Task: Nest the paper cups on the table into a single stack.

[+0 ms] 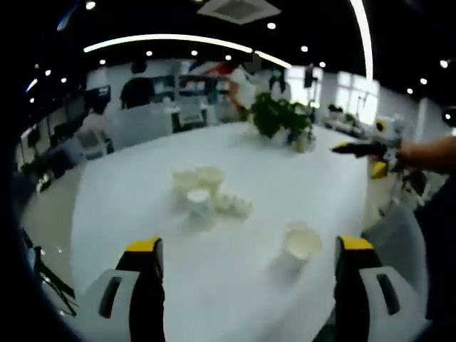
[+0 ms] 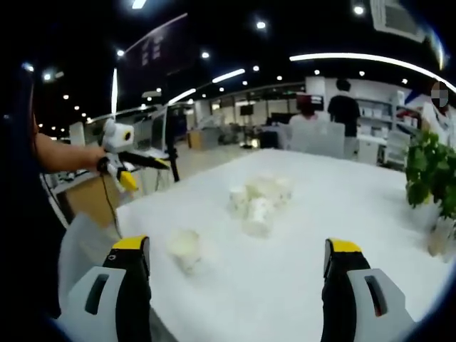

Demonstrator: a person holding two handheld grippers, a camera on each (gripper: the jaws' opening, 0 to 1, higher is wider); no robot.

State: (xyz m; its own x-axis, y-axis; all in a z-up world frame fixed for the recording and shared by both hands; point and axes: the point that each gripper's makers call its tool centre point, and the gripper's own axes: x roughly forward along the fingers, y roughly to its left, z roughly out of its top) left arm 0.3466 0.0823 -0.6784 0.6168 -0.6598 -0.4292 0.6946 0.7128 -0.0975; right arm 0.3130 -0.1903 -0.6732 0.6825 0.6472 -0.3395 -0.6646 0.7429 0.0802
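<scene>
Several white paper cups [image 1: 201, 187] stand bunched together mid-table, and one of them [image 1: 235, 205] seems to lie on its side. A single cup [image 1: 303, 242] stands upright and apart, nearer the table edge. My left gripper [image 1: 249, 246] is open and hovers short of the cups with nothing between its jaws. In the right gripper view the bunch [image 2: 260, 196] is ahead and the single cup [image 2: 185, 249] sits near the left jaw. My right gripper [image 2: 237, 246] is open and holds nothing. Each gripper shows in the other's view, held off the table's side: right gripper [image 1: 363, 149], left gripper [image 2: 125, 162].
The round white table [image 1: 142, 214] has a potted plant [image 1: 281, 117] at its far side, seen also as the plant [image 2: 431, 171] at the right. The person's arm [image 1: 427, 153] reaches in from the right. Chairs and people are in the background.
</scene>
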